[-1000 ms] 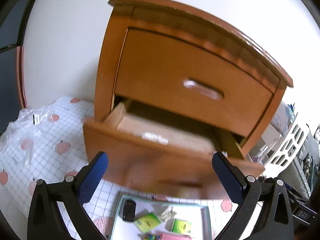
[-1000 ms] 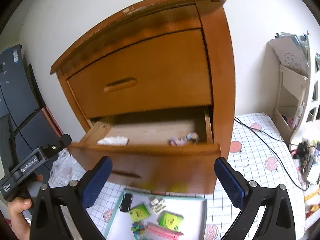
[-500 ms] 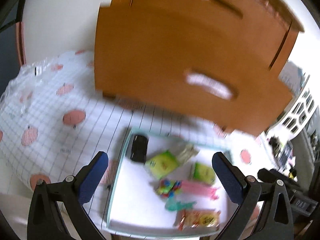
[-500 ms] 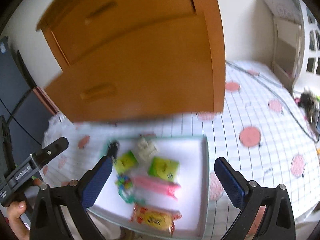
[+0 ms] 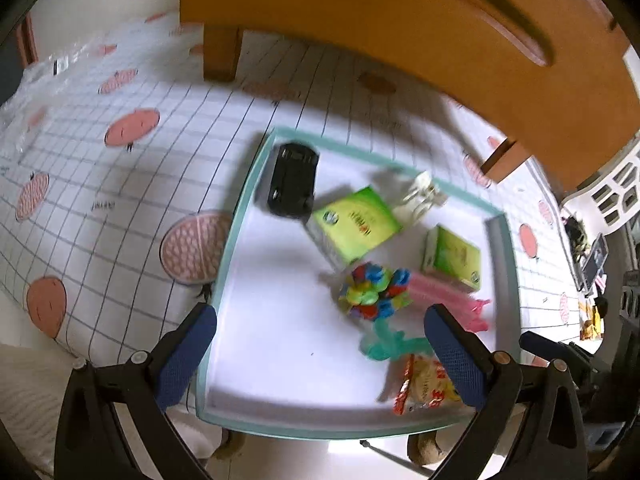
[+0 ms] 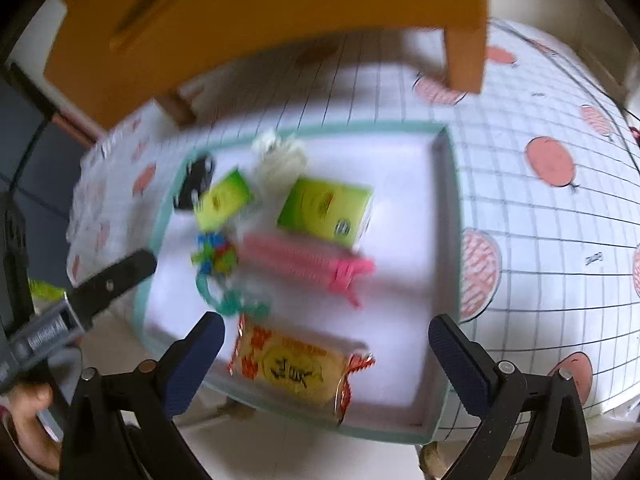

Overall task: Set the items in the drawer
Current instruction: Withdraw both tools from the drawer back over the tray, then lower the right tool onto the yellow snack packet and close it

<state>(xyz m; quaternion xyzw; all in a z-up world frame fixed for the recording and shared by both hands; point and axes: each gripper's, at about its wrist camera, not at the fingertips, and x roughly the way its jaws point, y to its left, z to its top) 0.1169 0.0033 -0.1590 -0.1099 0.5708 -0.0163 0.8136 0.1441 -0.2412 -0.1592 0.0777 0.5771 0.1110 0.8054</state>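
Observation:
A white tray with a teal rim (image 5: 240,216) (image 6: 450,200) lies on the table below the pulled-out wooden drawer (image 5: 400,28) (image 6: 240,12). In it are a black toy car (image 5: 292,180), two green boxes (image 5: 356,220) (image 6: 326,208), a white clip (image 5: 422,196), a colourful toy (image 5: 374,288), a pink comb-like piece (image 6: 304,260) and a red-yellow snack packet (image 6: 296,368). My left gripper (image 5: 320,350) hovers open over the tray's near side. My right gripper (image 6: 326,360) hangs open above the snack packet. Neither holds anything.
The table wears a white checked cloth with pink fruit prints (image 5: 132,128) (image 6: 552,160). Clear plastic wrap (image 5: 28,92) lies at the far left. A white rack (image 5: 616,192) stands at the right. A hand (image 6: 28,420) holds the other gripper at the left.
Both cameras have tipped down from the cabinet and open drawer toward the tray, which now fills the views. Both grippers have stayed open.

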